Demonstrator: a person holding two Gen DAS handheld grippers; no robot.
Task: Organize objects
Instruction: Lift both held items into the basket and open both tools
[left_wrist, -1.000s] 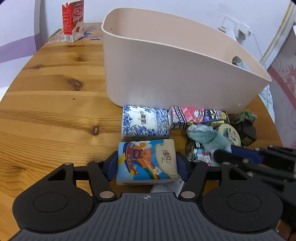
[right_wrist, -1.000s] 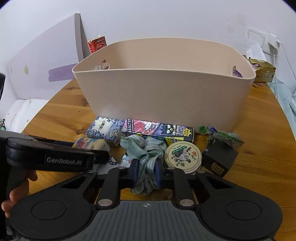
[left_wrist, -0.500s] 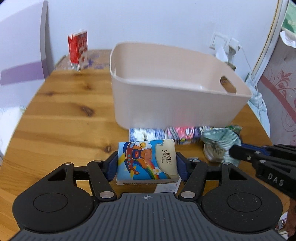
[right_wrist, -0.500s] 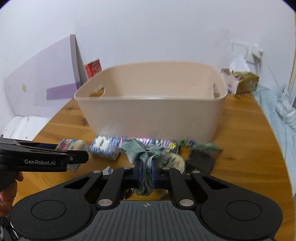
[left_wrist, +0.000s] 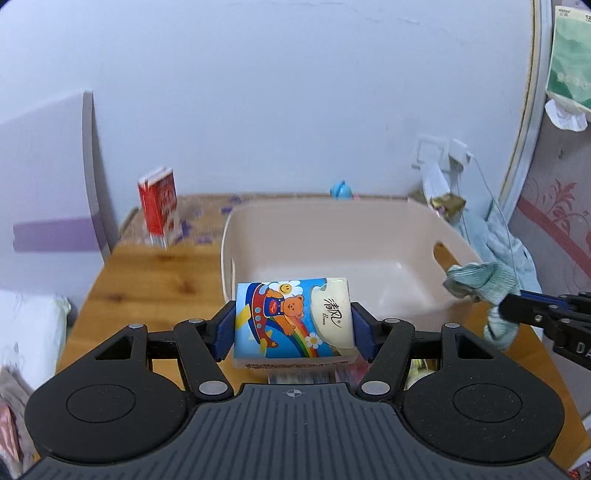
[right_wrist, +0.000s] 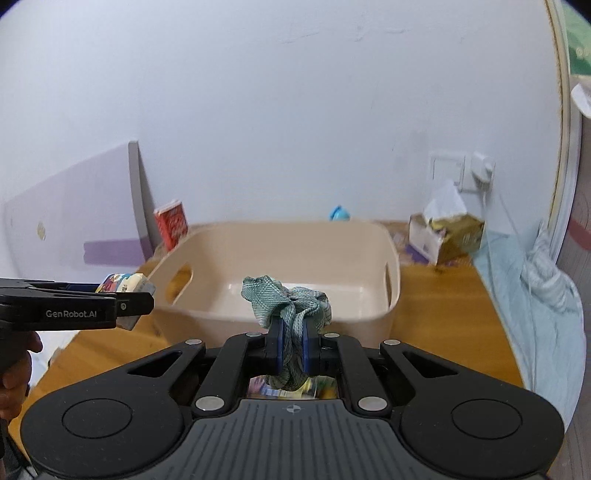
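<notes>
Elevation has changed for both grippers: one second ago each sat at counter level among the clutter, and each is now raised near the rim of the beige plastic storage bin (left_wrist: 332, 236) (right_wrist: 295, 240).

The left gripper (left_wrist: 293, 326) has its fingers clenched on the blue cartoon-bear tissue pack (left_wrist: 293, 319), which is held clear of the wooden counter (left_wrist: 147, 273) in front of the bin's near wall. Seen from the right wrist, that pack (right_wrist: 125, 284) sits beside the bin's left handle cutout.

The right gripper (right_wrist: 291, 349) has its fingers clenched on the crumpled green woven cloth (right_wrist: 288, 306), held in front of the bin's near wall. From the left wrist, the cloth (left_wrist: 480, 284) hangs near the bin's right end.

The red milk carton (left_wrist: 159, 206) stands upright on the far left of the counter, as before.
</notes>
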